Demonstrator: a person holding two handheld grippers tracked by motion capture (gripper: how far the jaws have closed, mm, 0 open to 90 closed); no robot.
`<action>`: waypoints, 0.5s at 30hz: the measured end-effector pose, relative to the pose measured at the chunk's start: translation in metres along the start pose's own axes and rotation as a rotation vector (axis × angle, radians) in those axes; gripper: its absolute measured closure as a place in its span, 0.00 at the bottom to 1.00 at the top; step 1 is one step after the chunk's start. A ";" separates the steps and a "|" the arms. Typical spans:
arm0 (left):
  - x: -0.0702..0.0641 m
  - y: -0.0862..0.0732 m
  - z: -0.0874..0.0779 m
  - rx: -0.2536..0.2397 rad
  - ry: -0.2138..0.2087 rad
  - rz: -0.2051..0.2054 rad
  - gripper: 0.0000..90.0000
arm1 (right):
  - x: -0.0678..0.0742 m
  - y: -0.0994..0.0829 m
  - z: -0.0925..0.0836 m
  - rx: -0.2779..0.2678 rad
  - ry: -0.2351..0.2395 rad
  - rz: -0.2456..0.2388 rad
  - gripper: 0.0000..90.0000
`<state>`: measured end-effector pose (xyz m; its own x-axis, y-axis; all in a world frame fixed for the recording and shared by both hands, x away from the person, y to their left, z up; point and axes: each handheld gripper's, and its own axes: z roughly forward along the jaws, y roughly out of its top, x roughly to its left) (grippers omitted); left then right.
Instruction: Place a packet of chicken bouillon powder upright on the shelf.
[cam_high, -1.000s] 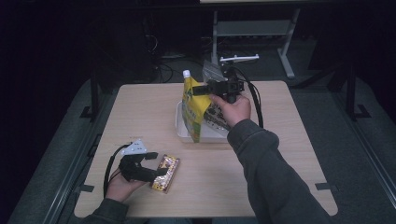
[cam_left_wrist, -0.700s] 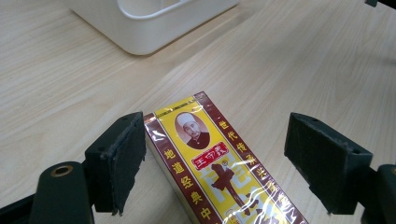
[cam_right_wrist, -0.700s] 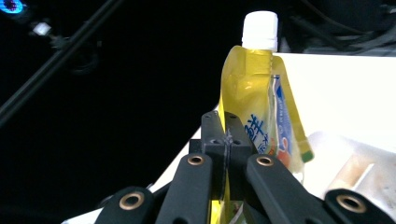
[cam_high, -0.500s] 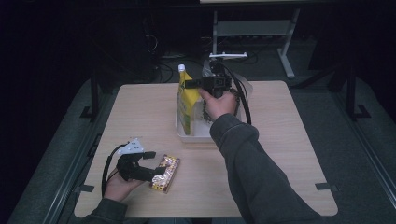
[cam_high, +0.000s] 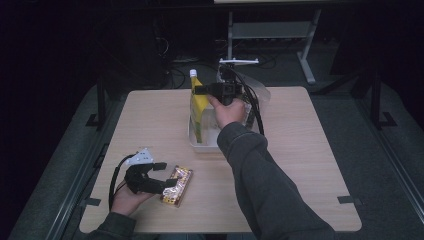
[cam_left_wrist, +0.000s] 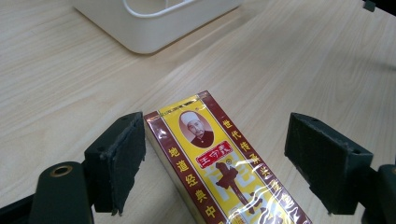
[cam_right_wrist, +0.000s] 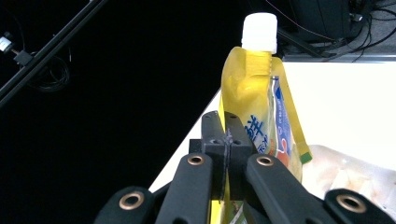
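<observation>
**Right gripper pinches yellow spout pouch; left gripper straddles printed box**

Right gripper (cam_high: 200, 90): seen in the upper centre of the high view, above the white tub (cam_high: 196, 141). In the right gripper view, the jaws are pressed together on the edge of the yellow spout pouch (cam_right_wrist: 254, 93), which stands upright in the centre of that frame. The pouch has a white screw cap (cam_right_wrist: 259, 31) at the top and a label with blue characters on a white field and an orange patch; the wording is too partial to read. In the high view, the pouch (cam_high: 198, 105) stands at the left inner side of the tub.

Left gripper (cam_high: 161, 177): seen in the lower left of the high view, held low over the wooden table (cam_high: 310, 150). In the left gripper view, the jaws are spread, with the box (cam_left_wrist: 219, 163) lying flat on the table between them; the left pad is just beside the box edge, the right pad apart from it. The box face is yellow with dark red borders, wrapped in clear film. It shows a portrait in a white cap, Chinese characters down both sides, and a red panel with yellow characters below the portrait.
</observation>
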<state>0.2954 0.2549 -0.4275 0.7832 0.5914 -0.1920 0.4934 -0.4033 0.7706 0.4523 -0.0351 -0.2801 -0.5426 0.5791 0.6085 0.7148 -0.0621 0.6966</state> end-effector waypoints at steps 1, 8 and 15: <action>0.000 0.000 0.000 0.000 0.000 0.001 0.22 | 0.000 0.000 0.001 -0.003 -0.006 -0.002 1.00; 0.001 0.000 -0.001 -0.007 -0.002 -0.004 0.22 | -0.001 -0.003 0.011 -0.001 -0.026 -0.003 1.00; 0.001 0.000 -0.001 -0.010 -0.003 -0.003 0.22 | -0.004 -0.006 0.019 -0.003 -0.026 -0.005 1.00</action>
<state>0.2954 0.2563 -0.4268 0.7829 0.5905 -0.1959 0.4920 -0.3948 0.7759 0.4581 -0.0218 -0.2937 -0.5342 0.6006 0.5949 0.7108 -0.0618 0.7006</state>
